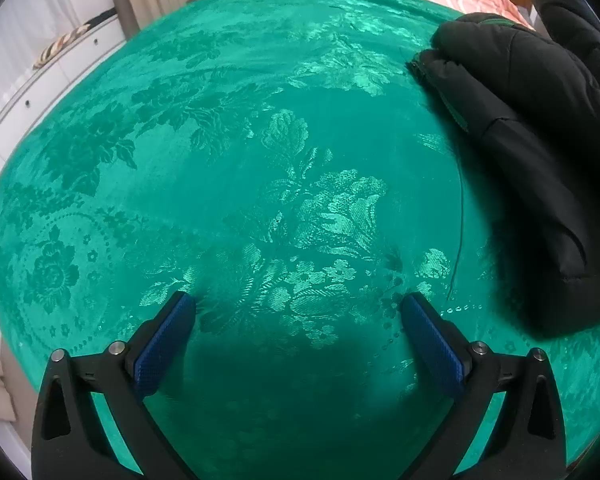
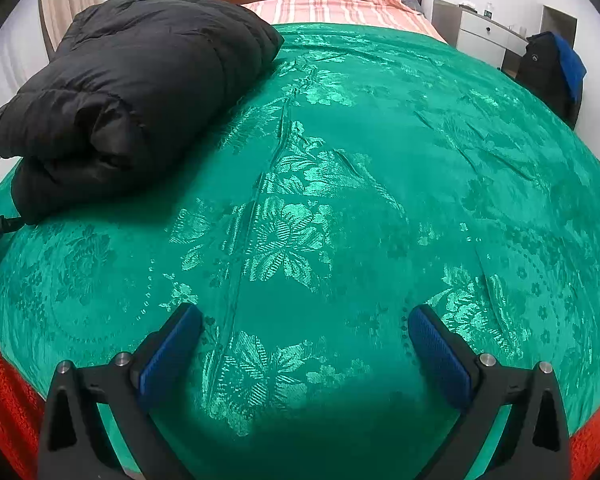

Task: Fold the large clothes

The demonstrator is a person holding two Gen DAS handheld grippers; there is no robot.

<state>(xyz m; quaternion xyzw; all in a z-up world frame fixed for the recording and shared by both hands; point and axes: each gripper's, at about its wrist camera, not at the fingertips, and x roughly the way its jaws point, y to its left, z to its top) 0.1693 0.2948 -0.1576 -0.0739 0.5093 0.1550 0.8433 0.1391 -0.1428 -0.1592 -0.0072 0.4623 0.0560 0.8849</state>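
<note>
l gripper & r gripper over green bedspread, jaws spread, empty; folded black jacket apart.

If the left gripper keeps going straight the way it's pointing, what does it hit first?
Most likely the green floral bedspread: the open left gripper points down at bare cloth. The folded black puffer jacket lies off to its right, out of line.
</note>
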